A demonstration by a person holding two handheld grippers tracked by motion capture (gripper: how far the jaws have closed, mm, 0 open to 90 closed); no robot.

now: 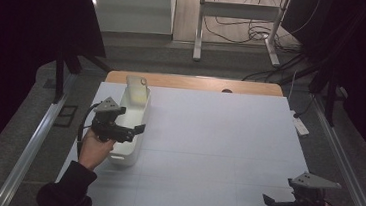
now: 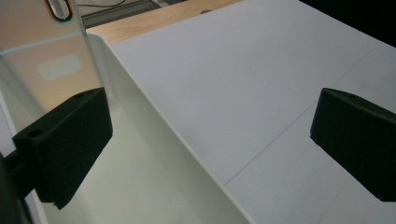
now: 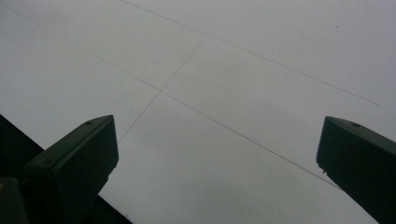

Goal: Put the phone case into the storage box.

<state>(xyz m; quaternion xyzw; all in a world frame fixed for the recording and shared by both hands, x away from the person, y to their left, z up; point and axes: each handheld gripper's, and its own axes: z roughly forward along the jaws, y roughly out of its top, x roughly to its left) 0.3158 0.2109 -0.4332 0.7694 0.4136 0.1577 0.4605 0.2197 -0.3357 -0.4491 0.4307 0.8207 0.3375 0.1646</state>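
A long white bin (image 1: 127,151) stands on the table's left side. A pale, glossy flat slab (image 1: 137,91) with a small oval hole near its top leans at the bin's far end; the left gripper view shows the slab (image 2: 44,56) close up. My left gripper (image 1: 135,133) hovers open over the bin's middle. Seen from the left gripper (image 2: 210,121), one jaw is inside the bin and the other is over the table, astride the bin's right wall (image 2: 154,116). Low over the table's near right corner, my right gripper (image 1: 270,203) is open and holds nothing; its own view (image 3: 217,140) shows bare table between the jaws.
The white table top (image 1: 218,136) carries thin grid lines, with a wooden strip (image 1: 198,82) along its far edge. Metal rails run down both sides. A frame on legs (image 1: 238,27) and loose cables stand on the floor beyond.
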